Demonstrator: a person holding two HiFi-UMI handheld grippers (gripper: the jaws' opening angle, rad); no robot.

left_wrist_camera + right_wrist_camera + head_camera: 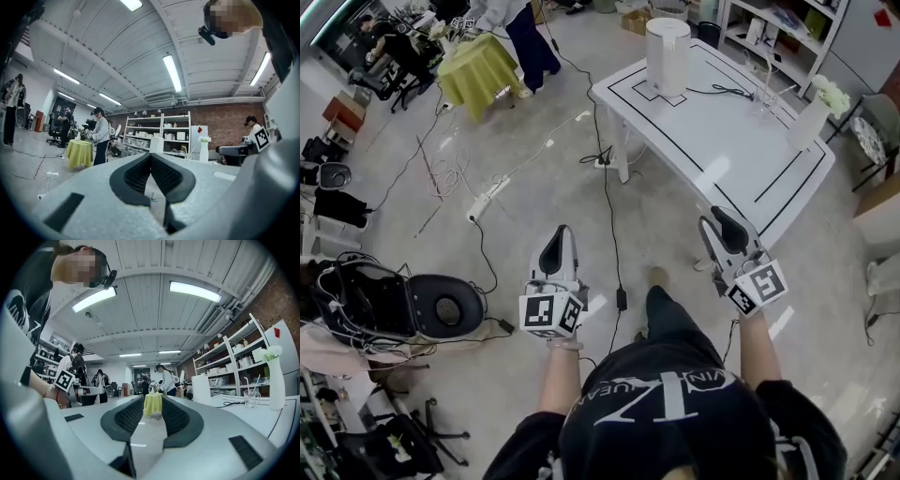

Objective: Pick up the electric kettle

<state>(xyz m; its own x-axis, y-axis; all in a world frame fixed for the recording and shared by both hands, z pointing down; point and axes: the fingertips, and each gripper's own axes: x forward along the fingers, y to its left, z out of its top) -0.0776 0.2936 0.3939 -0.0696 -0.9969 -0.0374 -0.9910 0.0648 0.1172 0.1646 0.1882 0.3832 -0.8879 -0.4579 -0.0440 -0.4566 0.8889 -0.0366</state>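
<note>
The electric kettle (666, 54) is a tall white cylinder on its base near the far left corner of the white table (741, 159), with a black cord trailing to the right. It also shows small and distant as the kettle (156, 145) in the left gripper view and as the kettle (201, 389) in the right one. My left gripper (558, 246) hangs over the floor, well short of the table, its jaws closed tip to tip (151, 155). My right gripper (727, 230) is level beside it near the table's front edge, open with nothing between its pads (152, 401).
On the table stand a white vase with flowers (811, 117) and a glass (761, 98). Cables and a power strip (483, 202) cross the floor. A yellow-clothed table (478, 70) with a person beside it is at the far left, a black seat (441, 305) at the near left, shelving (778, 23) behind.
</note>
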